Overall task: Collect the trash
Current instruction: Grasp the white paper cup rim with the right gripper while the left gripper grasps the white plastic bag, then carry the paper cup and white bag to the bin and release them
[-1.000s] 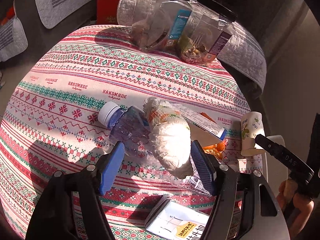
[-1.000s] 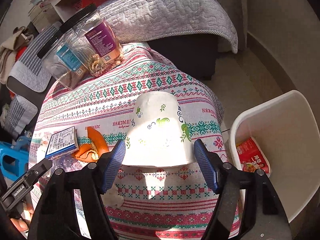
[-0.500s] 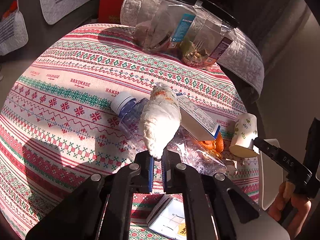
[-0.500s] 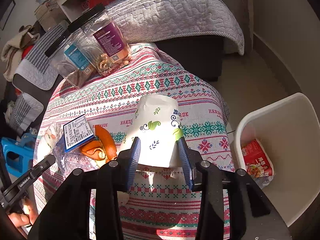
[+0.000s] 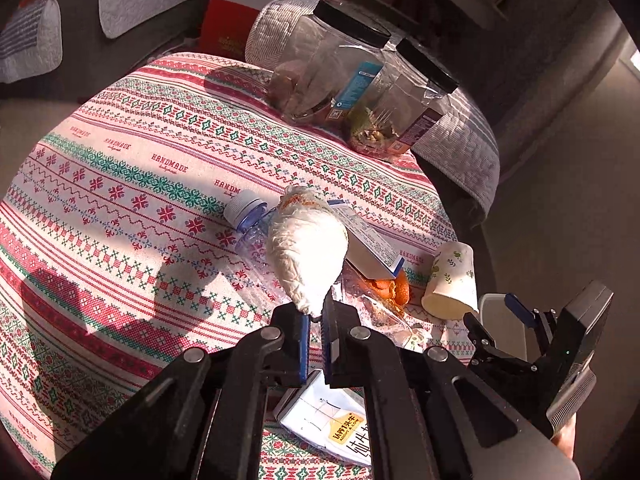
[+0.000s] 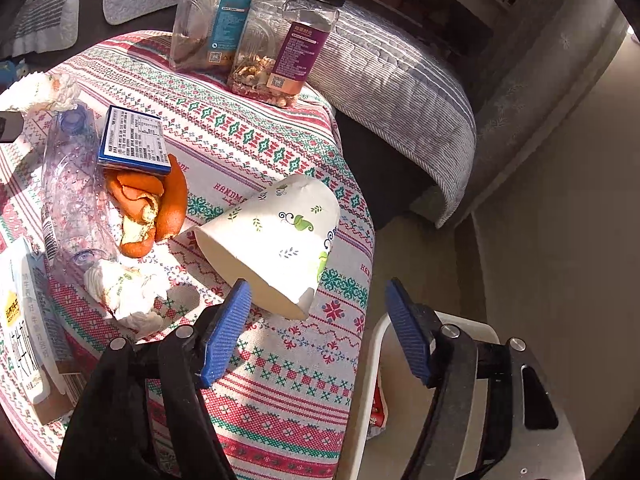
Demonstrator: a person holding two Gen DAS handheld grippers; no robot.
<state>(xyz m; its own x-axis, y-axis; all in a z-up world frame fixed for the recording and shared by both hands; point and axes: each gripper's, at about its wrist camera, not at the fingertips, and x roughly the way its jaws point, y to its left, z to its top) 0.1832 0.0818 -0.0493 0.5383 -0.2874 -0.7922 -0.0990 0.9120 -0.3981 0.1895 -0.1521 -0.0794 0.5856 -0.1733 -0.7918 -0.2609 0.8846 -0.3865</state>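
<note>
Left tongs (image 5: 315, 322) pinching the tip of the wadded tissue (image 5: 306, 256), lifted. Right tongs (image 6: 316, 328) opening, nothing between; paper cup (image 6: 276, 240) tipped on tabletop (image 6: 280, 380).

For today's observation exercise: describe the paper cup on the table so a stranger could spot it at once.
Start at the round table with the red-and-green patterned cloth and go to its edge nearest the white bin. The paper cup lies there on its side beside the orange peel. It alone is white with small green leaf prints.
</note>
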